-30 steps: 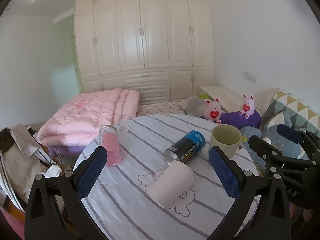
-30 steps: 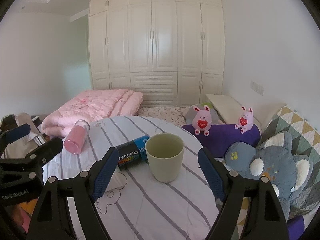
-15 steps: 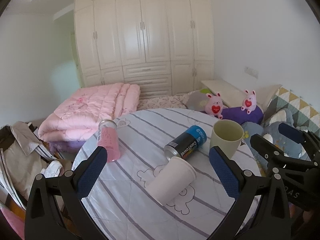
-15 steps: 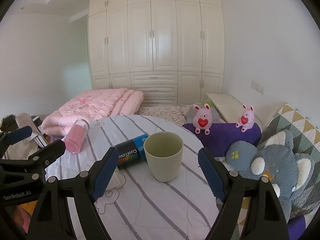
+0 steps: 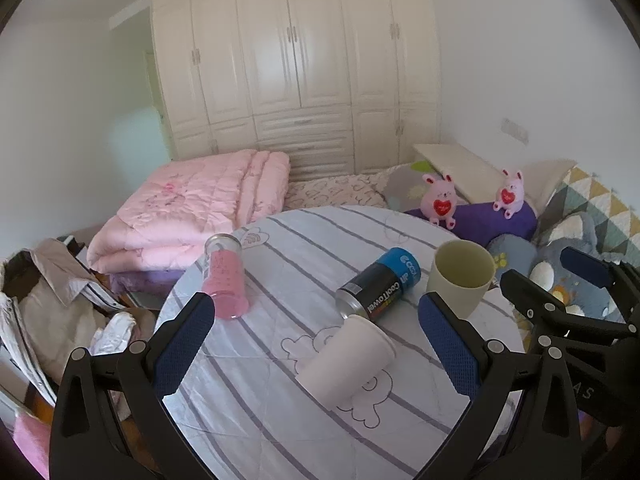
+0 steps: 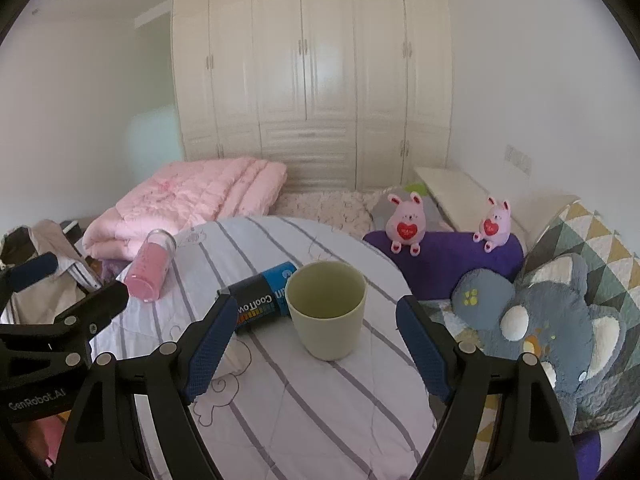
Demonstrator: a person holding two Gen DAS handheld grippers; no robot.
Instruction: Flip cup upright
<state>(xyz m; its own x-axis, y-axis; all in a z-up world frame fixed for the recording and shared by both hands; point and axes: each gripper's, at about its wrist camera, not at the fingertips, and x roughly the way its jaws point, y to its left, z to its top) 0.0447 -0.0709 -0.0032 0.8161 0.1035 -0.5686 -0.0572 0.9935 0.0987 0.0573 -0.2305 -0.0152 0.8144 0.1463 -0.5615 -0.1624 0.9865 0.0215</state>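
Nearest, the left tongs hang spread wide above the striped tabletop, gripping nothing. Between their blue pads lies the white paper cup, tipped on its side with its rim pointing toward the far right, close to a black-and-blue can that also lies on its side. The right tongs are likewise released and empty, with a pale green cup standing upright between their tips, untouched. The can rests just beside this green cup, on its left. Farther left on the tabletop a pink bottle lies on its side near the edge. Beyond the tabletop sit a folded pink quilt, two pink plush rabbits on a purple cushion, and a white wardrobe.
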